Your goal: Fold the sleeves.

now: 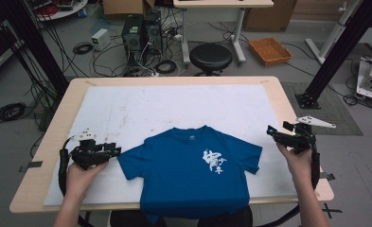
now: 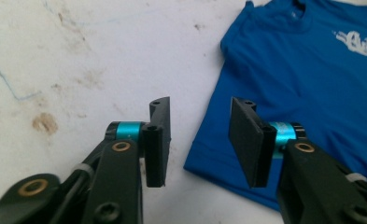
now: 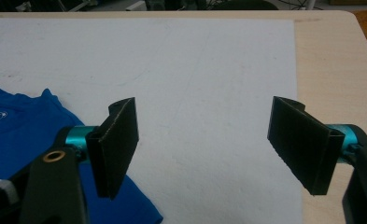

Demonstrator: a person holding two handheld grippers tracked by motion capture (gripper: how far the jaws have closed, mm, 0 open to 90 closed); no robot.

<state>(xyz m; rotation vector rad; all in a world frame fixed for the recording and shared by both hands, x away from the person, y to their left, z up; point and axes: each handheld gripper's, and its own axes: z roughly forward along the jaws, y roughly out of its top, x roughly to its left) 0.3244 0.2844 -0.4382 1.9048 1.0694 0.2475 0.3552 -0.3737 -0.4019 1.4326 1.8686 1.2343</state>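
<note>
Okay, nearest to me, the blue T-shirt (image 1: pixel 193 172) lies flat and face up on the white sheet (image 1: pixel 174 109), hem hanging over the desk (image 1: pixel 287 101) edge at six o'clock, collar pointing to twelve. Both sleeves are spread out, with no fold in it yet, so I judge the folding has not begun and every fold remains to do. At nine o'clock, my left hand-held gripper (image 1: pixel 113 151) sits just beside the left sleeve, jaws released, nothing between them; in the left gripper view (image 2: pixel 197 140) the sleeve hem lies right under the gap. At three o'clock, my right hand-held gripper (image 1: pixel 270 131) hovers just off the right sleeve, jaws spread wide and empty, with bare sheet ahead (image 3: pixel 202 140). Farther out at twelve, a black stool (image 1: pixel 210 56) stands beyond the desk.
</note>
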